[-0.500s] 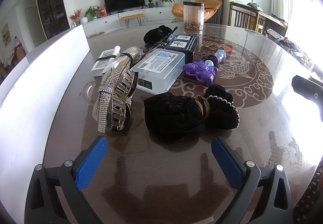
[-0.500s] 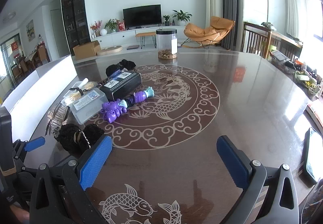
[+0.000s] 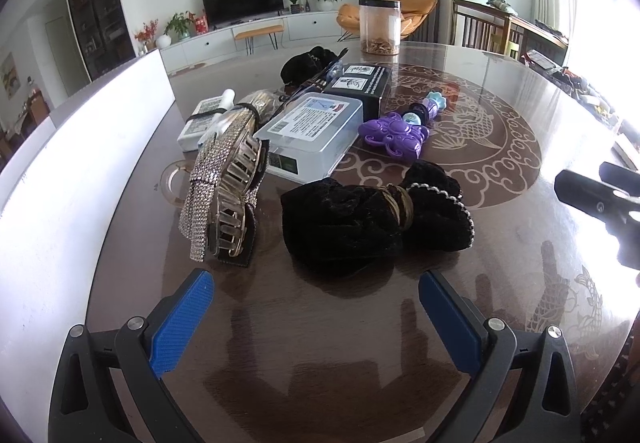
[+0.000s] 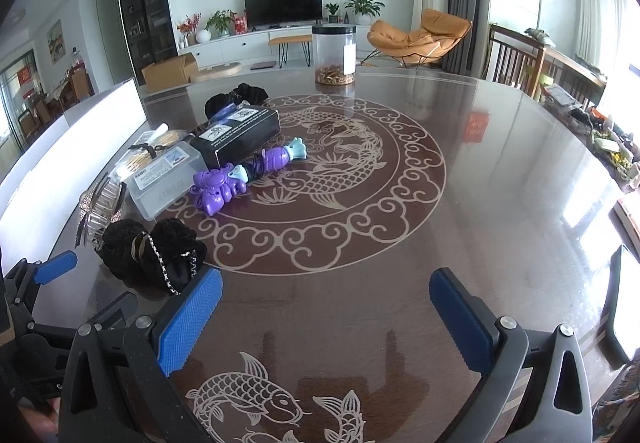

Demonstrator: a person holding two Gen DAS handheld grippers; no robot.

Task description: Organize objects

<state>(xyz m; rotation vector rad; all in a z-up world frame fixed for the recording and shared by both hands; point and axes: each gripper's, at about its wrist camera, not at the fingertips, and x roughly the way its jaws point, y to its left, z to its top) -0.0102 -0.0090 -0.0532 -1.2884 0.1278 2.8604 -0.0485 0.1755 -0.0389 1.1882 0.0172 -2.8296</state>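
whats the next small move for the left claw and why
Probably ease the left claw forward and down over the black velvet scrunchie: its jaws stand wide open and empty, and the scrunchie lies on the table straight ahead, the nearest item.

Both tongs (image 3: pixel 316 307) (image 4: pixel 326 303) wide open, empty

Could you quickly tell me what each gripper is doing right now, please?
Left gripper: open, holding nothing, short of the black velvet pouch.
Right gripper: open, holding nothing, over bare table.
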